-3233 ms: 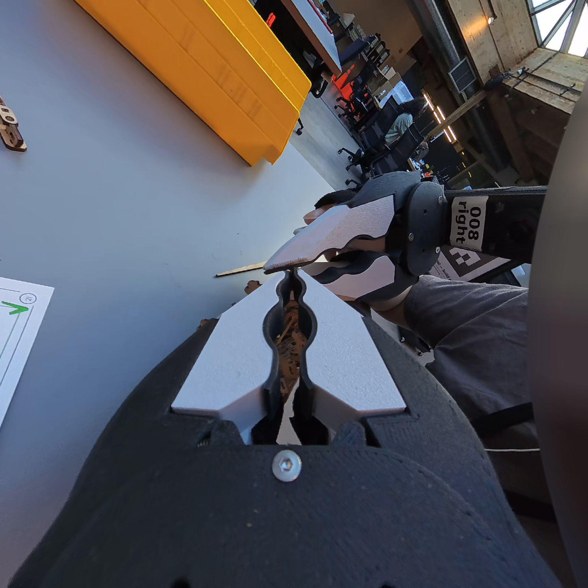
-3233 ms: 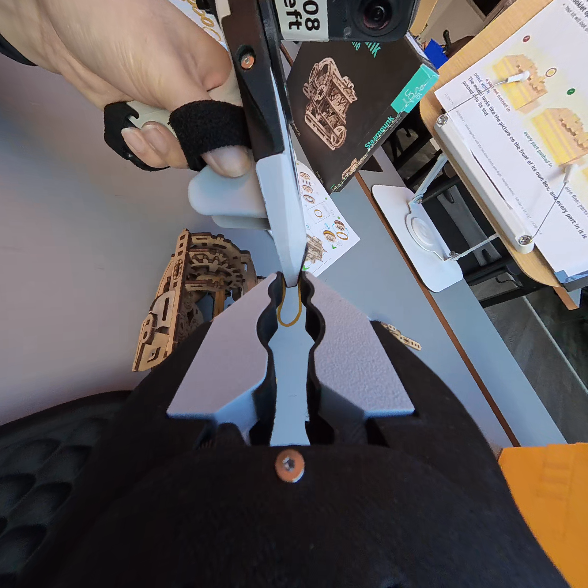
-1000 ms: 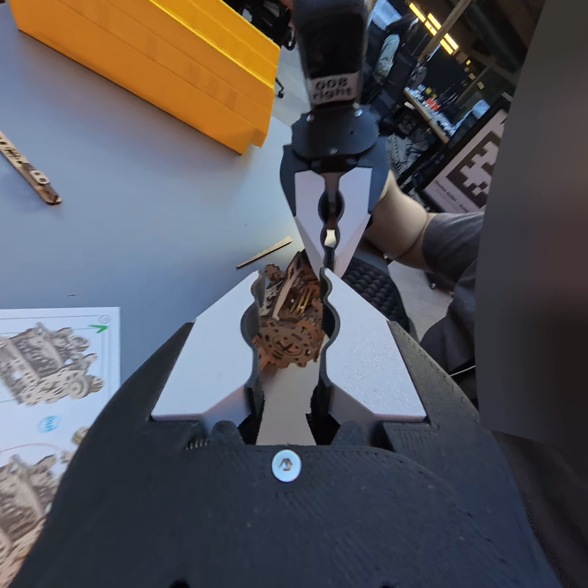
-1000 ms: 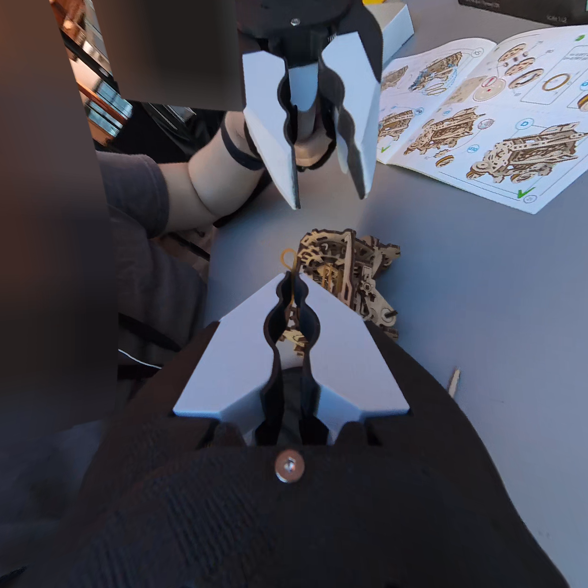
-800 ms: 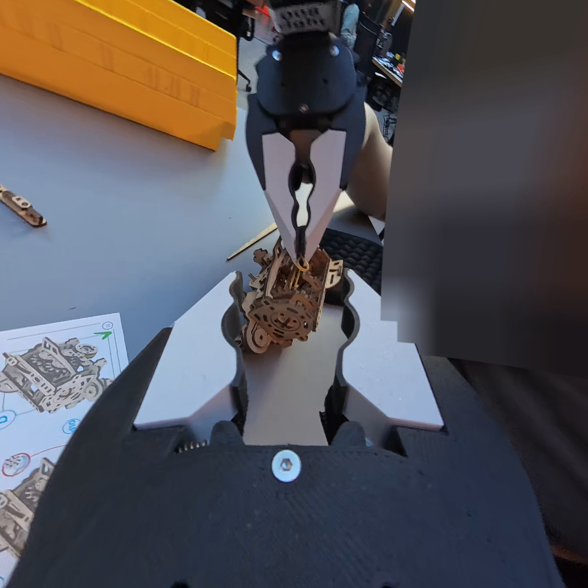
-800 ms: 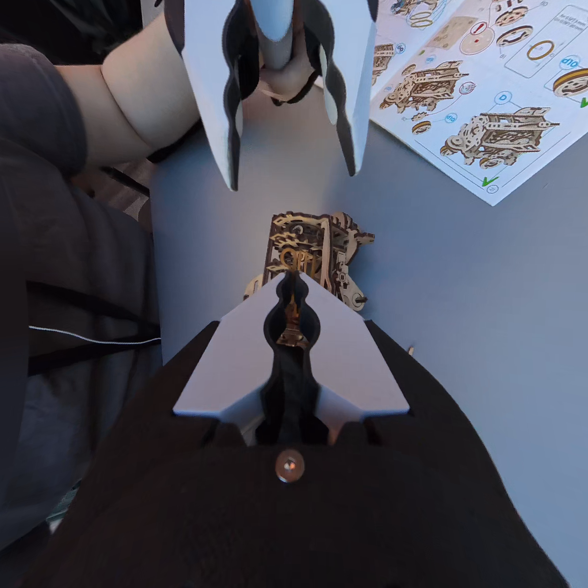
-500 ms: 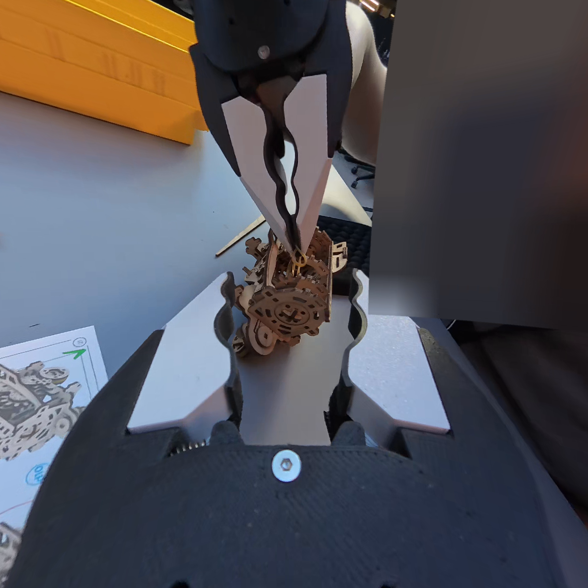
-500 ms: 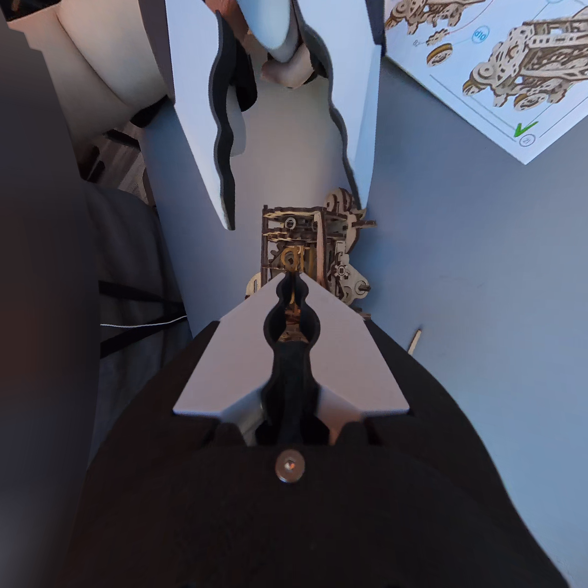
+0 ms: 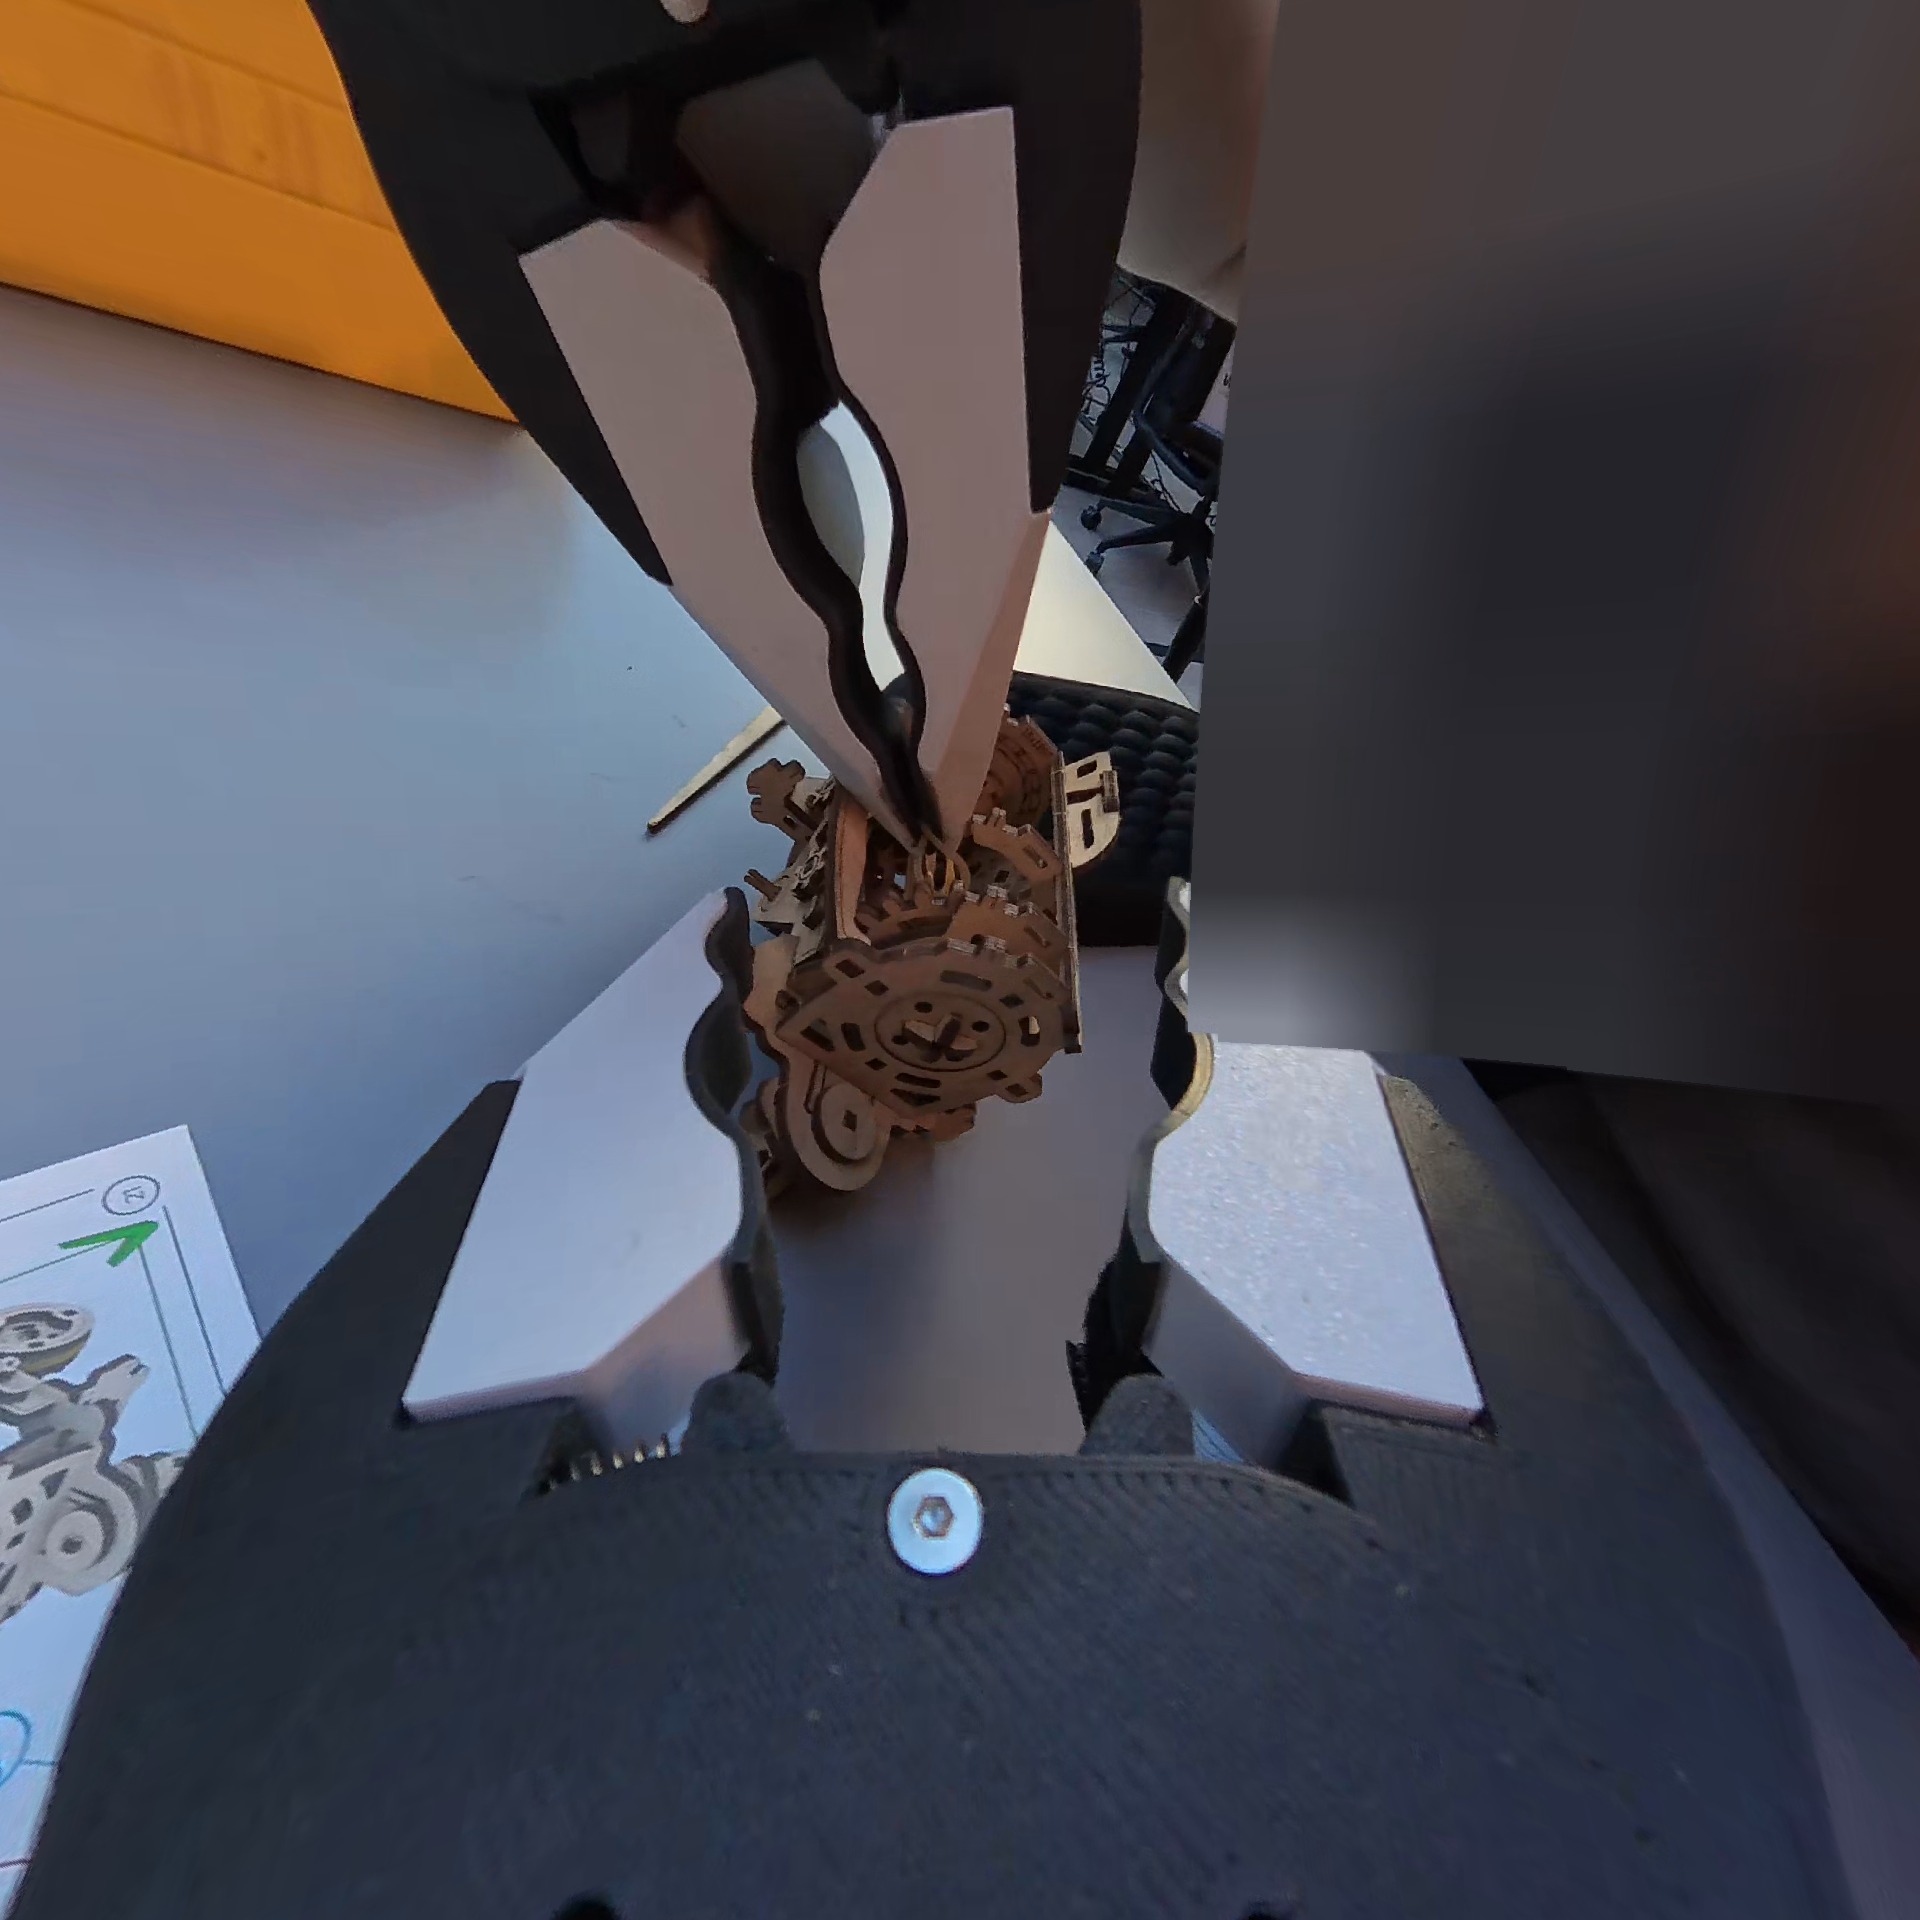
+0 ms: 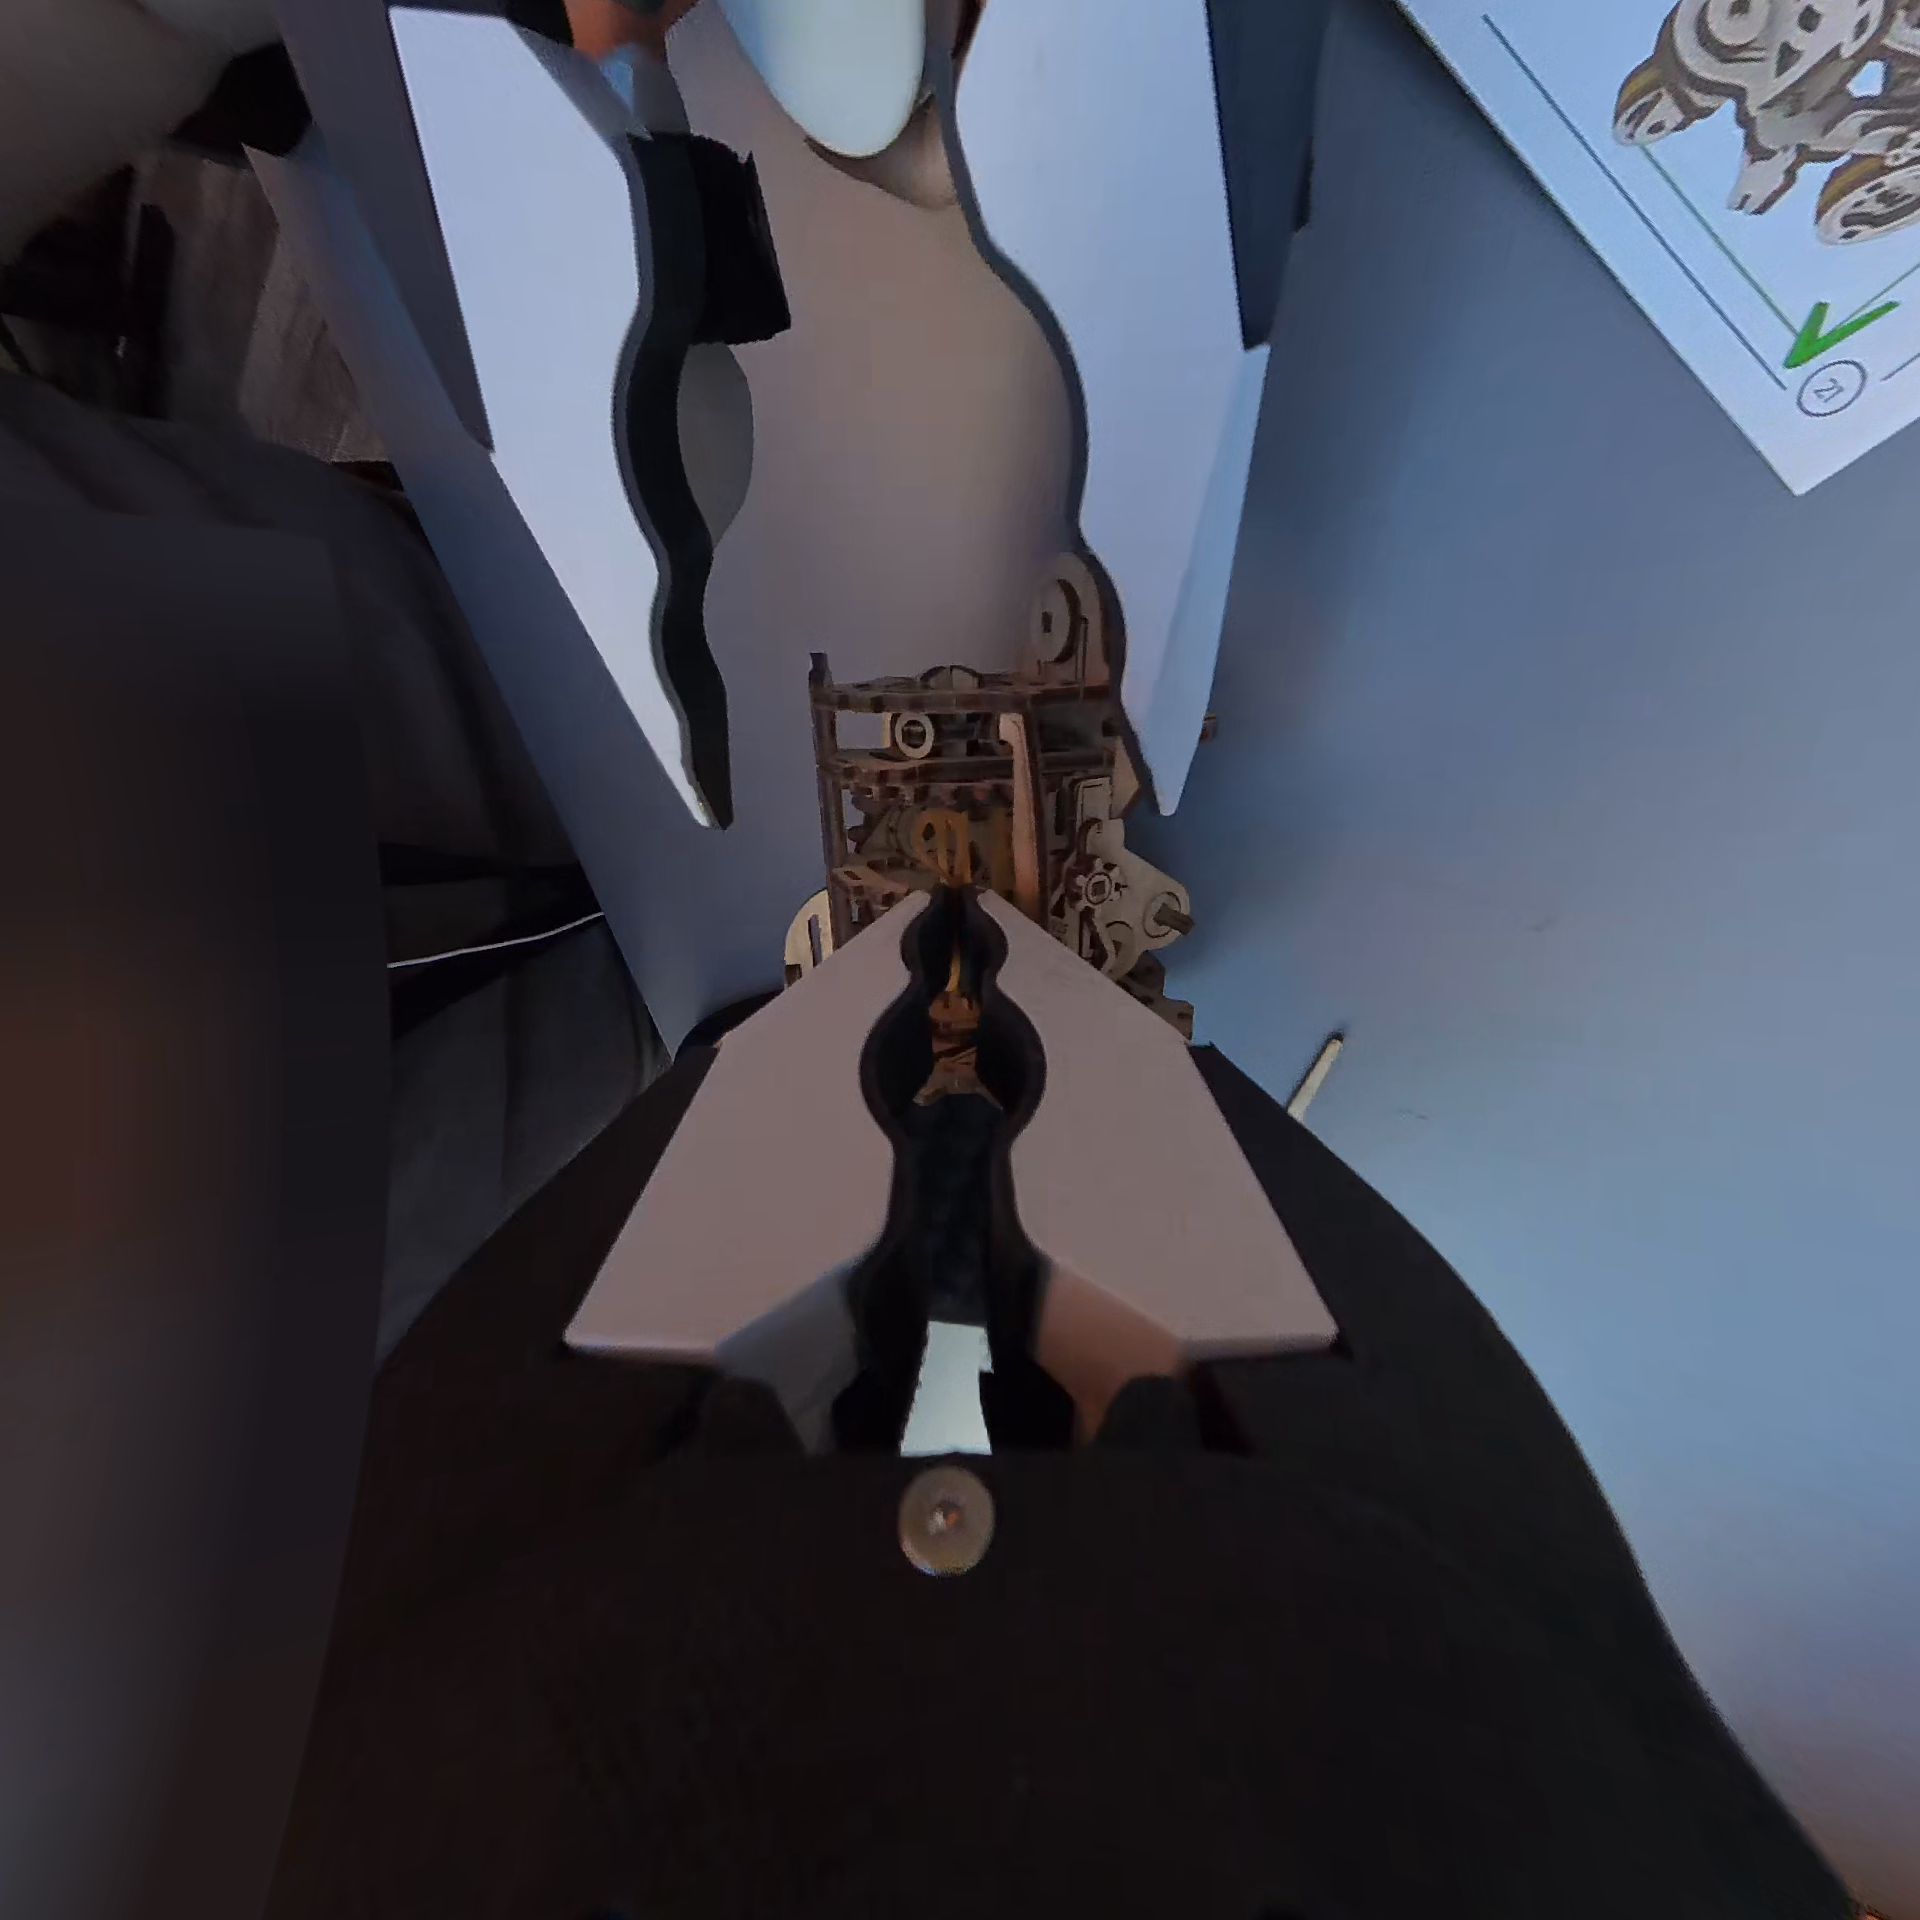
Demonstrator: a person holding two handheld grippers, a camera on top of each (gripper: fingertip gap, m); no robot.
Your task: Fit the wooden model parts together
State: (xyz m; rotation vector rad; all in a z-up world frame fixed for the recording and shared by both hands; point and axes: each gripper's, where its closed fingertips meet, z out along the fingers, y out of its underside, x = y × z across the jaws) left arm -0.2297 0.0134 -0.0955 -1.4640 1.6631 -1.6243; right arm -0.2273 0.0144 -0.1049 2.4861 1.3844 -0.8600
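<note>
Wooden model (image 9: 914,997) between open left tool (image 9: 951,997)

Yellow bin (image 9: 187,208), instruction sheet (image 9: 94,1351)

The right gripper (image 10: 953,896) pinches a thin yellow band (image 10: 943,844) on the wooden model (image 10: 966,769) (at 12 o'clock), between the left gripper's (image 10: 935,810) wide fingers.

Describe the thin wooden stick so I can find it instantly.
Start at the wooden model on the grey table. Just beyond it, toward the yellow bin, lies the stick, loose and flat: one plain pale sliver, unlike the model's gear-filled frame.
</note>
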